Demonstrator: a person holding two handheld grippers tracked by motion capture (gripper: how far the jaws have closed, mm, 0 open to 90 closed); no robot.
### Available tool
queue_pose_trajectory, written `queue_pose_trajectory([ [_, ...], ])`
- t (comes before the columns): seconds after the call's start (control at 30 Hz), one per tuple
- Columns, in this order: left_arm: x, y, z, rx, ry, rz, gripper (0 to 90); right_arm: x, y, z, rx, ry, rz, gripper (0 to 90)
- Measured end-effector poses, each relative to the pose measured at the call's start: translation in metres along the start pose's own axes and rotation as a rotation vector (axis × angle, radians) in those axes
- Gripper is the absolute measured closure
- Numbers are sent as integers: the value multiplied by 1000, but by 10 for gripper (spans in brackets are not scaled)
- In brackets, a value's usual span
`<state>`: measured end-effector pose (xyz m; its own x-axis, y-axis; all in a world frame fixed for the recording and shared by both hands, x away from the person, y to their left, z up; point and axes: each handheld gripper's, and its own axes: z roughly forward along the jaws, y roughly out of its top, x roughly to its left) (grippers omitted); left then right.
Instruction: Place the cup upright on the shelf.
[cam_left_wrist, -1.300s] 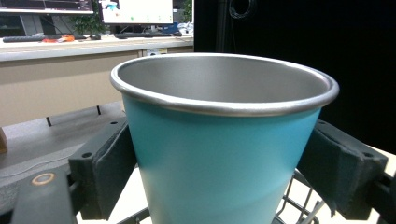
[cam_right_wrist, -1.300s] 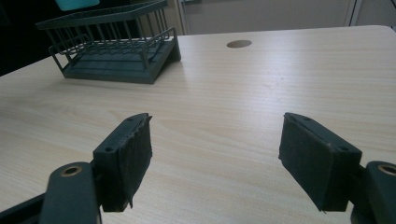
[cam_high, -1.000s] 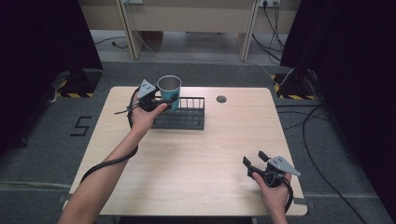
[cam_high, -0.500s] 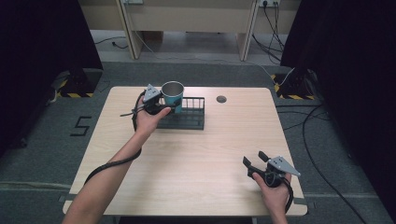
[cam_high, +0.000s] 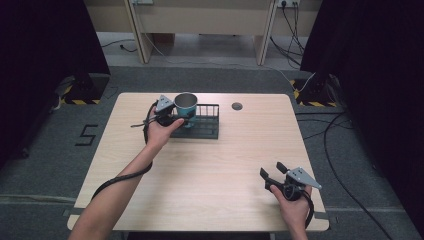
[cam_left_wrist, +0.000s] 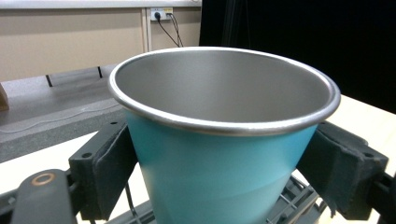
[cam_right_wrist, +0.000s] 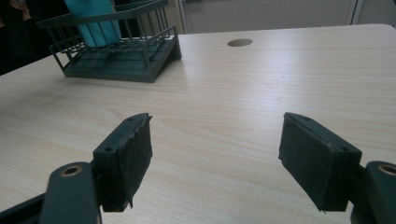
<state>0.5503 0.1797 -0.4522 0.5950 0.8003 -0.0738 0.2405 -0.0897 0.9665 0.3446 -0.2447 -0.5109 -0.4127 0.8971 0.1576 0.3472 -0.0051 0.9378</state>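
Left claw (cam_high: 176, 118) pinching cup (cam_high: 185, 103) upright over rack's (cam_high: 205, 127) left end near table's (cam_high: 210, 165) far edge, right claw (cam_high: 272, 176) spread wide, near-right corner

cup (cam_left_wrist: 224, 154) base cut off by the bottom edge in left gripper view, so can't tell whether it sits on the rack (cam_left_wrist: 299, 205) floor. In right gripper view, rack (cam_right_wrist: 116, 51) wires and the top edge hide most of it. High view: left gripper (cam_high: 176, 119) pads probably against the cup wall, too small to confirm.
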Motion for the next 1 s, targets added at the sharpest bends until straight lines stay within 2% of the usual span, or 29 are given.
queue_pose_trajectory([
  [0.17,1,-2,0,2,1,-10,143,0,0,0,0,1,0,260],
  [0.63,0,-3,-3,23,-9,20,141,1,0,0,6,4,-1,259],
  [1.0,3,-7,-13,12,-12,9,141,1,0,1,8,5,-2,260],
])
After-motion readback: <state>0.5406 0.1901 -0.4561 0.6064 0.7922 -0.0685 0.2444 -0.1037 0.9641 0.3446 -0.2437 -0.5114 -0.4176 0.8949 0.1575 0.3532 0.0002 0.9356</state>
